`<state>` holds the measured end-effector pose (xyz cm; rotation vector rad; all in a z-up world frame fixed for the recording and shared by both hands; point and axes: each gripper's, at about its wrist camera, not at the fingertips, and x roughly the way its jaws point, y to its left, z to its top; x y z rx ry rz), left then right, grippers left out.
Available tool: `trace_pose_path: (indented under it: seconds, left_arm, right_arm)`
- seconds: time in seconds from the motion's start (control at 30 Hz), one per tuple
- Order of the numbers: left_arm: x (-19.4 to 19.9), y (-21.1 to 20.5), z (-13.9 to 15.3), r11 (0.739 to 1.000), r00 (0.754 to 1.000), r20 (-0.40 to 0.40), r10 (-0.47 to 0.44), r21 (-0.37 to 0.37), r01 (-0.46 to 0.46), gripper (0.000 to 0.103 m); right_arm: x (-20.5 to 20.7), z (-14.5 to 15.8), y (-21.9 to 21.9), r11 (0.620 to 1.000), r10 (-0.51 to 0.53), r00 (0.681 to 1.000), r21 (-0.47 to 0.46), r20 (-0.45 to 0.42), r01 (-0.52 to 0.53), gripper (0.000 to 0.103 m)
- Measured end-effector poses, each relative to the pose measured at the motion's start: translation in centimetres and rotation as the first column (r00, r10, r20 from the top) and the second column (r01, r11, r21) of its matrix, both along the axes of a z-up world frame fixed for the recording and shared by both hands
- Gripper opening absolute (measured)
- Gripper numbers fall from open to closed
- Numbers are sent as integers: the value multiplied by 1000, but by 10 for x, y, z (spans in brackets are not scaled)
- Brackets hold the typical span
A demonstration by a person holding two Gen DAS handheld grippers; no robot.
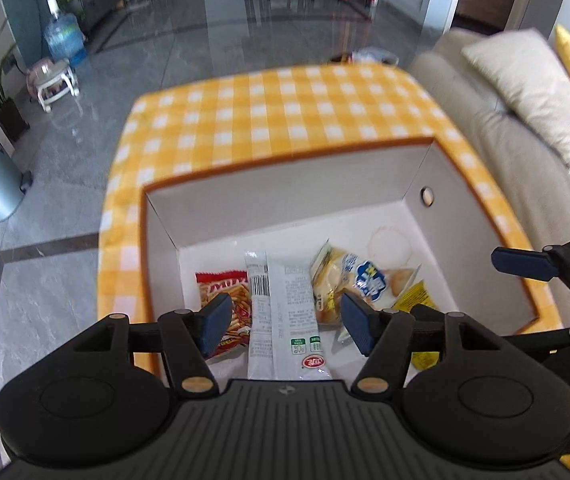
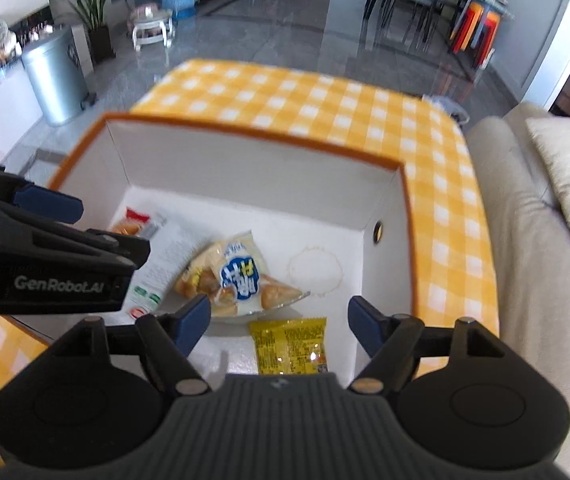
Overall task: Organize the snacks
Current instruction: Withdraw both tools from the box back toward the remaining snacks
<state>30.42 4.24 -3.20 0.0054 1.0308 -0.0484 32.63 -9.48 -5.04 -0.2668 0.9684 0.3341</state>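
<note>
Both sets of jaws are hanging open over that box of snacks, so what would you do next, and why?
Probably lift both away from the box. The left gripper and right gripper stand open and empty, while the red packet, white packet, bread bag and yellow packet already lie inside. No other snack shows on the checked tablecloth.

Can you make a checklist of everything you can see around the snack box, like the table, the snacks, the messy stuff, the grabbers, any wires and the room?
Surface: table under a yellow checked cloth.
Job's things: white box with orange rim; inside lie a red snack packet, a long white packet, a clear bag of buns and a yellow packet.
Clutter: round ring stain on the box floor.
Grippers: left gripper and right gripper both open above the box, holding nothing.
Cables: nothing seen.
Surroundings: beige sofa, cushion, metal bin, water bottle, potted plant.
</note>
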Motion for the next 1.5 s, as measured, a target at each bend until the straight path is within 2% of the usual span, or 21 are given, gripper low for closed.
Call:
trace_pose_path:
  seconds: [0.2, 0.4, 0.53, 0.67, 0.83, 0.93, 1.17, 1.33, 1.5]
  left_arm:
    - [-33, 3, 32, 1000, 992, 125, -4, 20, 2, 75]
    - [-73, 5, 56, 1000, 968, 250, -3, 17, -1, 76]
    - [-98, 8, 61, 1000, 958, 287, 7, 6, -9, 76]
    - [-124, 8, 57, 1000, 957, 289, 15, -15, -11, 76]
    - [-155, 3, 47, 999, 966, 259, 18, -53, -4, 76]
    - [-172, -1, 36, 997, 974, 227, 15, -78, 2, 76]
    - [-197, -10, 1, 992, 997, 77, -16, -125, 26, 76]
    - [-208, -18, -16, 988, 999, 5, -33, -151, 34, 75]
    - [-213, -25, -32, 983, 996, -82, -44, -182, 29, 74]
  right_arm:
    - [-34, 29, -14, 994, -49, 992, 106, 114, 37, 73]
    - [-72, 49, -24, 983, -90, 974, 176, 208, 53, 76]
    - [-102, 59, -30, 975, -104, 966, 216, 237, 52, 76]
    - [-135, 65, -36, 971, -107, 960, 236, 258, 45, 76]
    - [-172, 61, -42, 973, -117, 960, 222, 255, 60, 76]
    - [-190, 55, -49, 972, -137, 967, 216, 216, 90, 76]
    - [-226, 31, -67, 975, -155, 979, 178, 129, 131, 76]
    - [-243, 11, -87, 970, -186, 979, 172, 84, 170, 76]
    - [-248, -12, -102, 960, -231, 973, 158, -19, 231, 76]
